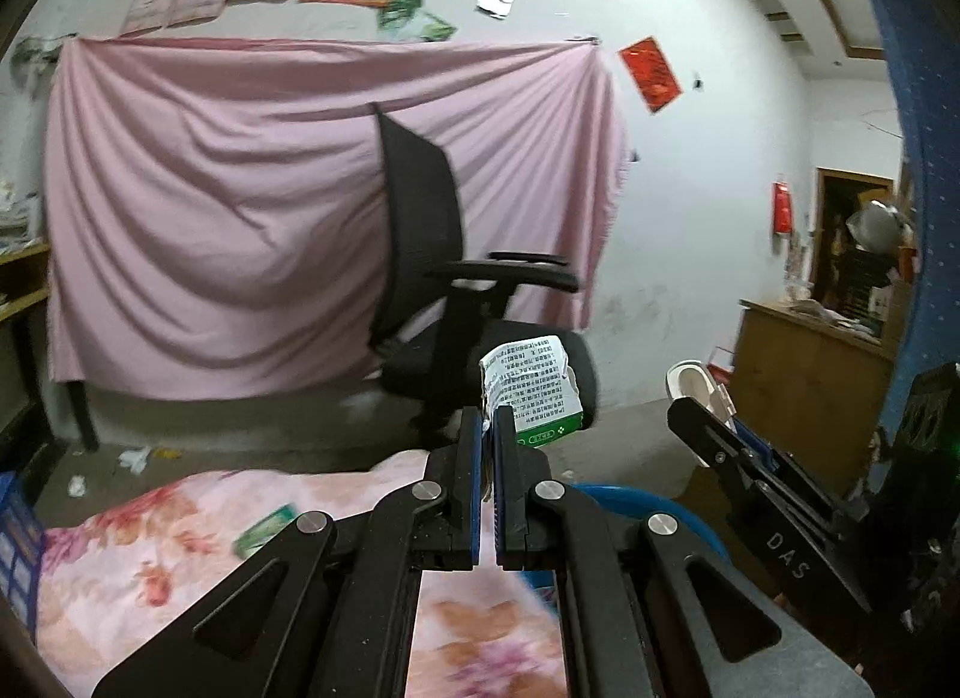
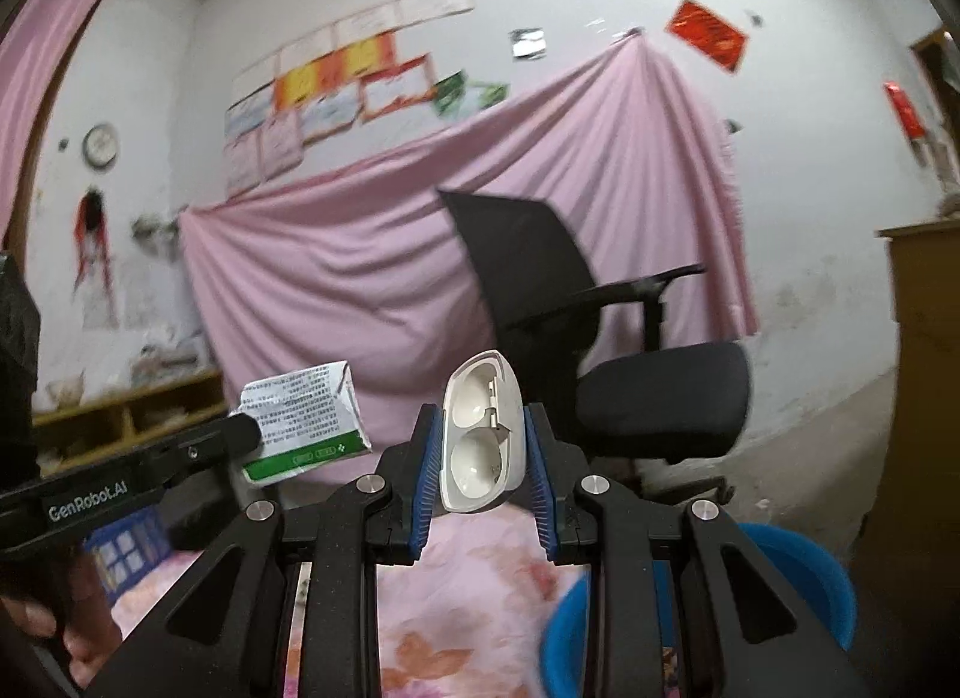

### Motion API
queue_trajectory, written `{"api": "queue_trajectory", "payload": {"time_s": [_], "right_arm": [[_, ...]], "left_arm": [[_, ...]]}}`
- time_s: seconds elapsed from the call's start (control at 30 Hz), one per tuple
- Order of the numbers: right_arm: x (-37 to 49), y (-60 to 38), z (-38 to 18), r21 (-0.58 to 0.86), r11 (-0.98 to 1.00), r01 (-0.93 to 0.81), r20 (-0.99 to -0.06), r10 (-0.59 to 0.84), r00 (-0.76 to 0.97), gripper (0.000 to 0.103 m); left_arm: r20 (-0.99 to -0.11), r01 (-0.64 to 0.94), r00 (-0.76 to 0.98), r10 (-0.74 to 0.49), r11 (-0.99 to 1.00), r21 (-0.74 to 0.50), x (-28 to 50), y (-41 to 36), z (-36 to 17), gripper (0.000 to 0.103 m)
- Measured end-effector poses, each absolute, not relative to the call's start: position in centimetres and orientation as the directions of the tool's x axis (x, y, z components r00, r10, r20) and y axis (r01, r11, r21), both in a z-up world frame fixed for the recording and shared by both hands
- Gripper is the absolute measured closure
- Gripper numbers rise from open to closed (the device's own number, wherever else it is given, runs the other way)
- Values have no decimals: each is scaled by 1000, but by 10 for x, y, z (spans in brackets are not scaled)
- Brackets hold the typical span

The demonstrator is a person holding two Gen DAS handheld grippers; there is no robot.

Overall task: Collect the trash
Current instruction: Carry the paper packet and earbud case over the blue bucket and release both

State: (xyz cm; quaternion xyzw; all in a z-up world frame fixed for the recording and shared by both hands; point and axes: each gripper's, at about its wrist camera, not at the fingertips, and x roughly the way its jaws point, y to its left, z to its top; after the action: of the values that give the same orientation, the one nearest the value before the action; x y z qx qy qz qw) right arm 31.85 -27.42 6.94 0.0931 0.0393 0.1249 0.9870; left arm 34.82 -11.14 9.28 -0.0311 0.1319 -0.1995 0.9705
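L gripper [image 1: 487, 428] jaws pinched; R gripper [image 2: 483, 446] clamped.

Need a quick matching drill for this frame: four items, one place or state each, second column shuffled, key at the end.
Items
1. flattened white-and-green printed carton
2. white plastic two-hollow clamshell case
3. round blue plastic basin
4. black mesh office chair

Places or states
A. low at the lower right, beside the floral bedding
B. pinched in the left tongs
C. in front of the hanging pink sheet
D. clamped in the right tongs

Pairs: 1-B, 2-D, 3-A, 4-C
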Motion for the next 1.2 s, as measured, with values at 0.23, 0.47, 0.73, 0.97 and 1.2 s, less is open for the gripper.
{"api": "queue_trajectory", "payload": {"time_s": [0.23,0.47,0.73,0.97,1.2], "right_arm": [[314,-316,72,248,956,-153,-46,170,984,78],[318,-345,64,296,953,-60,-106,95,990,78],[333,-364,46,312,950,34,-251,48,967,78],[344,-383,28,363,928,84,-355,54,933,78],[354,-388,13,394,913,104,-432,84,898,78]], "left_arm": [[-228,452,858,-460,887,-89,354,-162,97,102],[-259,477,839,-479,876,-73,366,-206,90,102],[-355,477,795,-493,868,-137,390,-230,68,102],[-451,468,745,-492,867,-172,403,-240,48,102],[-535,449,694,-482,870,-201,414,-252,32,101]]}}
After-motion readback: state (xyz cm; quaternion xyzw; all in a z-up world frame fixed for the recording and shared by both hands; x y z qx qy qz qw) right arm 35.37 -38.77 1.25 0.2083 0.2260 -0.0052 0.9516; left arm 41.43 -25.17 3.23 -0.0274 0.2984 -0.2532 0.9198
